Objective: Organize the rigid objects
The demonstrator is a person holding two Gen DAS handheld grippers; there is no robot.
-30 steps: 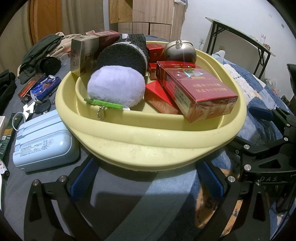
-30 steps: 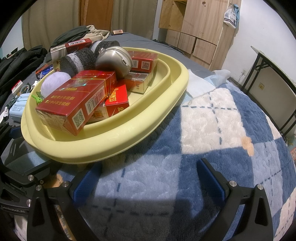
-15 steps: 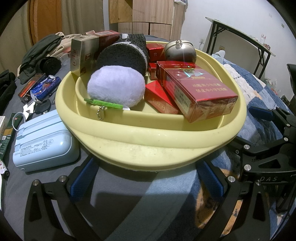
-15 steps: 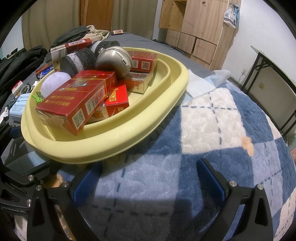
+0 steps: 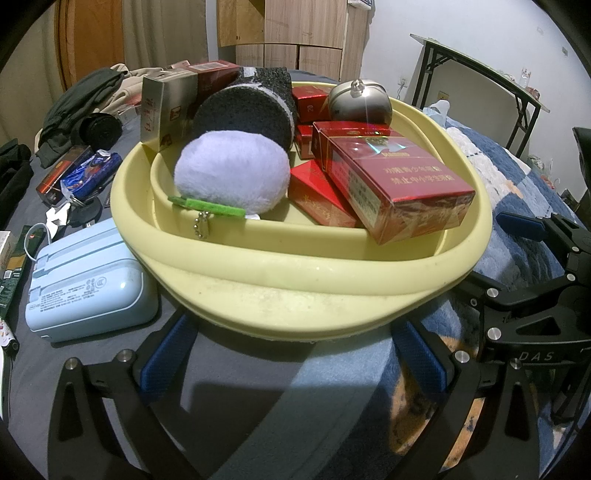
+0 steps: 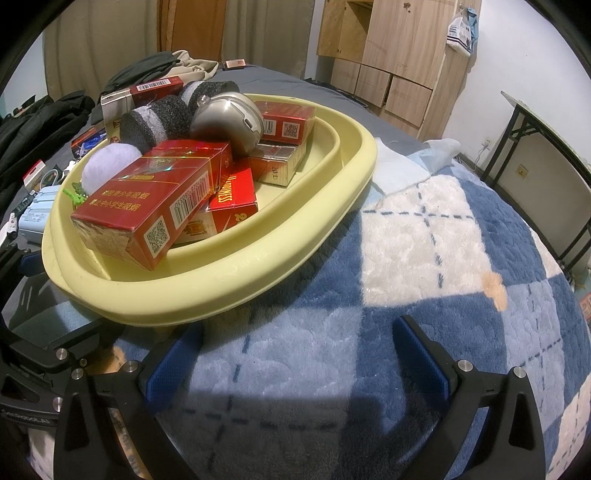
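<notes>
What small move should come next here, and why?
Probably the left gripper, open and empty, should swing left toward the light blue case. It still lies on the bed outside the yellow basin, which already holds the cartons, while the right gripper hangs open over the blanket.

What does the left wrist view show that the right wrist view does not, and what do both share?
Only the left wrist view shows the black folding table and the full top of the pale blue case beside the basin; the right wrist view catches only the case's edge. Only the right wrist view shows the wide stretch of blue and white checked blanket and the hanging bag on the wardrobe. Both share the yellow basin, the large red box, the metal ball and the lilac pompom. Both tools are open and empty.
</notes>
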